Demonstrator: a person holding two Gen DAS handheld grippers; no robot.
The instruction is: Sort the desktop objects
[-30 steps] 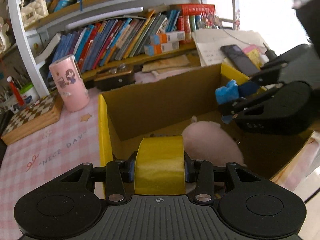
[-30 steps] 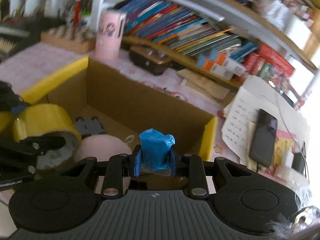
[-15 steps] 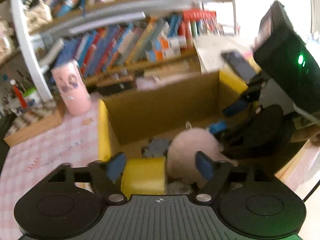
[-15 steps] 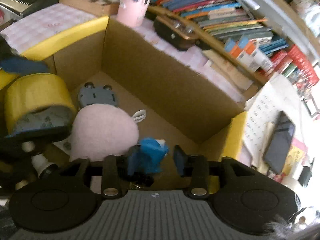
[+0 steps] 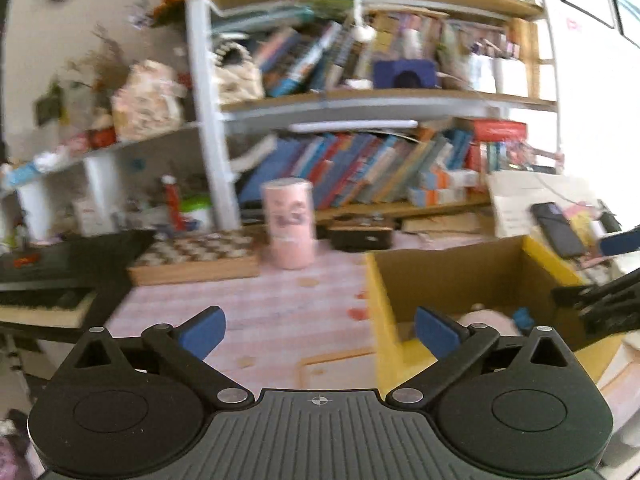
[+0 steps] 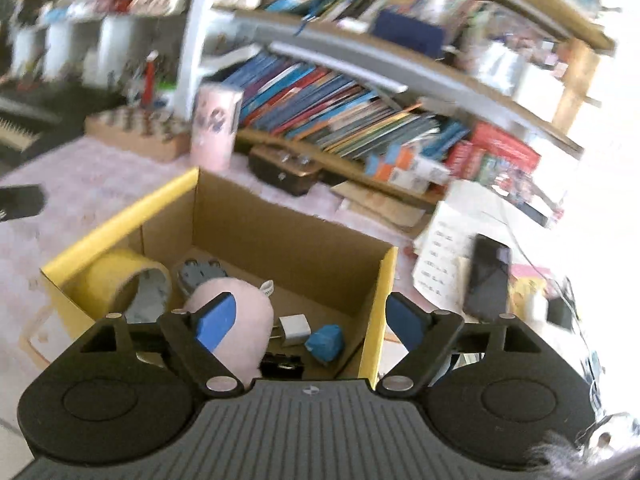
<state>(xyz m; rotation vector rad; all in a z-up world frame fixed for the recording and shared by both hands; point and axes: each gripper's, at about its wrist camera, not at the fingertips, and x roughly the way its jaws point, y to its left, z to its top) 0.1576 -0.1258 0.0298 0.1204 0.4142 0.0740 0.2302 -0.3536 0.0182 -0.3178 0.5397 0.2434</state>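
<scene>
- Left gripper [image 5: 320,330], lower centre: jaws opening, nothing between them.
- Right gripper [image 6: 310,320]: jaws opening, empty.
- Yellow-rimmed brown cardboard box [image 6: 288,236] holds yellow tape roll [image 6: 116,280], crumpled blue wad [image 6: 326,342].

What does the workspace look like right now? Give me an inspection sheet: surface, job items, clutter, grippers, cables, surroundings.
Surface: pink checked tablecloth, mostly bare near the left gripper.
Job's things: cardboard box with yellow rims holds a yellow tape roll, pink plush toy, grey toy, white plug adapter and blue crumpled wad.
Clutter: pink cylinder tin, checkered wooden box, dark case, papers, black phone.
Grippers: left gripper jaws opening, nothing between them; right gripper jaws opening above the box, nothing held.
Cables: thin wire crossing the papers.
Surroundings: crowded bookshelves, keyboard instrument at the left edge.
</scene>
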